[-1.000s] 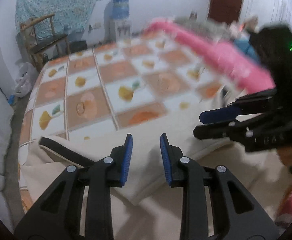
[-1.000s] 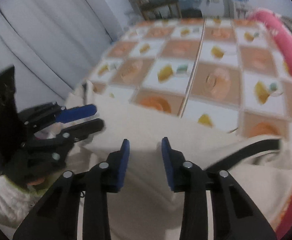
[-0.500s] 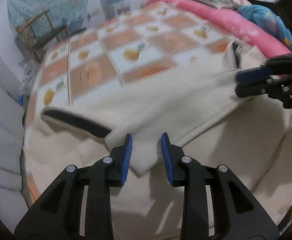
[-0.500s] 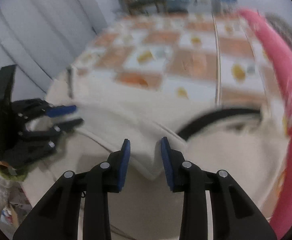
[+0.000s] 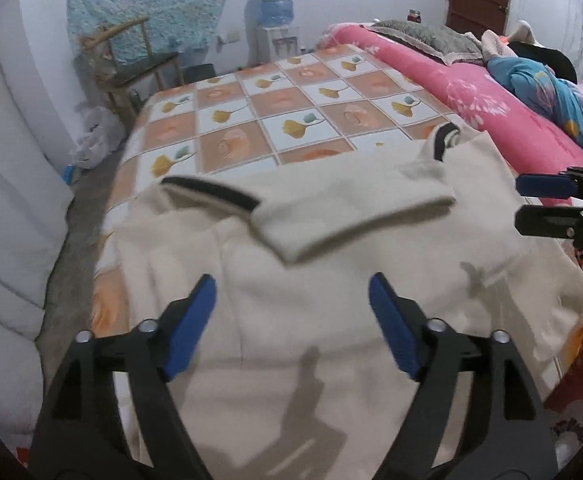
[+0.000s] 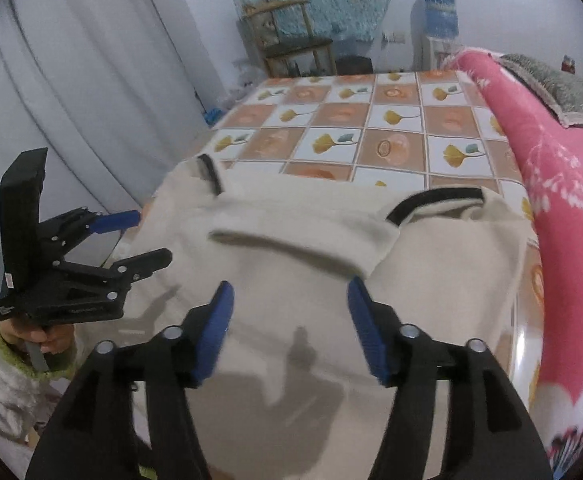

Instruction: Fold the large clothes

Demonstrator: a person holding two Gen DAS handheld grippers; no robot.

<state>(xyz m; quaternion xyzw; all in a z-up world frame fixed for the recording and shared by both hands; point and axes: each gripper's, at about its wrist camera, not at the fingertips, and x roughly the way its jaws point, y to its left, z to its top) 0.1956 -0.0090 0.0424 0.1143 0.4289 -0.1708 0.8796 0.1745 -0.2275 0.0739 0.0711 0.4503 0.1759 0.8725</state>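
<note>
Cream garment [image 5: 331,280] lies folded below both spread, empty grippers — left gripper [image 5: 291,320], right gripper [image 6: 289,328]; only the right view shows a gloved hand [image 6: 31,336].

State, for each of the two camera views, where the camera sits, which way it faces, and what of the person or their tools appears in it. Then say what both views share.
Left wrist: sits on the left claw, open, facing along the bed over the cream garment; the right claw enters at right.
Right wrist: sits on the right claw, open, facing the same way; the left claw and the hand holding it show at left.
Shared: the garment, checked sheet, pink quilt, water dispenser.
</note>
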